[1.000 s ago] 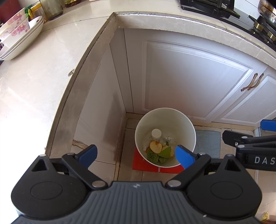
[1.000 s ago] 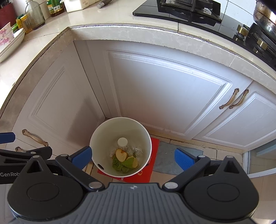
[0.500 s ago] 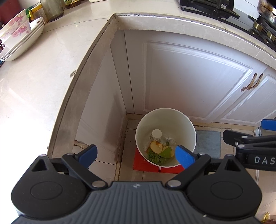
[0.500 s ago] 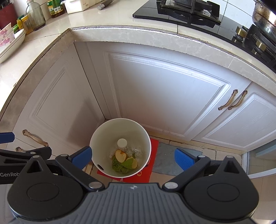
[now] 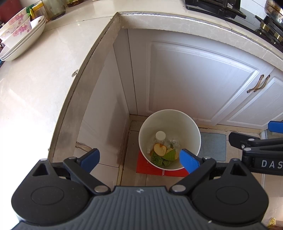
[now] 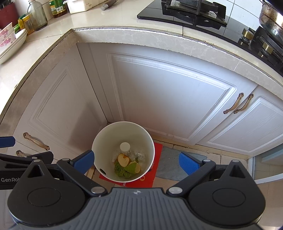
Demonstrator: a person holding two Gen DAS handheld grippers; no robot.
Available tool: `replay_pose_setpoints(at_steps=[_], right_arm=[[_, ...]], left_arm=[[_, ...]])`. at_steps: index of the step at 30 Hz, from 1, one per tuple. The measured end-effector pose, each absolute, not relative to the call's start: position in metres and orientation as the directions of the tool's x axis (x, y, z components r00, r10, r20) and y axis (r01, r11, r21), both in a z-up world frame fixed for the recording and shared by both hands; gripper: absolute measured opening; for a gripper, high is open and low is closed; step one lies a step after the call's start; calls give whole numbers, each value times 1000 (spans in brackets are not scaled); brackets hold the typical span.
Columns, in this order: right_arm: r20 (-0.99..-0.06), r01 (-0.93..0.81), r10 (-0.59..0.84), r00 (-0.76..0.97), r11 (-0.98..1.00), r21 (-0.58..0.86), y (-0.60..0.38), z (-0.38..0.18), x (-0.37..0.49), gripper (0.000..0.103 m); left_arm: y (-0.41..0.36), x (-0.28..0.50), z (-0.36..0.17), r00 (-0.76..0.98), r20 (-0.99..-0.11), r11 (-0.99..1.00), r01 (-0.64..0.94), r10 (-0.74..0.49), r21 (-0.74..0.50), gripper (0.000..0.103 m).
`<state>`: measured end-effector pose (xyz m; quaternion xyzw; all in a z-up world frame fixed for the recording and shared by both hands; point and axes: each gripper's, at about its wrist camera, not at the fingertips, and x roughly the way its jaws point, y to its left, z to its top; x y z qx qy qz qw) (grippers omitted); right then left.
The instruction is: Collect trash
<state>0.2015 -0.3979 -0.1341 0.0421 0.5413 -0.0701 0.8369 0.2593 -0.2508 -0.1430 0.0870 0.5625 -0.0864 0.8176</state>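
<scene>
A white trash bin stands on the floor in the cabinet corner, far below both grippers; it also shows in the right wrist view. Inside it lie a small white-capped bottle, an apple piece, green scraps and crumpled white paper. My left gripper is open and empty, high above the bin. My right gripper is open and empty, also above the bin; it shows at the right edge of the left wrist view.
A white countertop runs along the left with stacked floral bowls and jars. A black stove sits at the back right. White cabinet doors with brass handles surround the bin. A red mat and grey mat lie on the floor.
Both views have shifted slightly, showing a bit more countertop. The bin and its contents have not moved, and both grippers stay open.
</scene>
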Motion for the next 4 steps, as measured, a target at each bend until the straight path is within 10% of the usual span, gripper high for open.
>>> replay_pose_setpoints(at_steps=[4], right_arm=[[-912,163,-73,404,987,-6,-398,-134,201,103]], left_arm=[[-252,260,-144,351,-935,970,241,-46,42,97]])
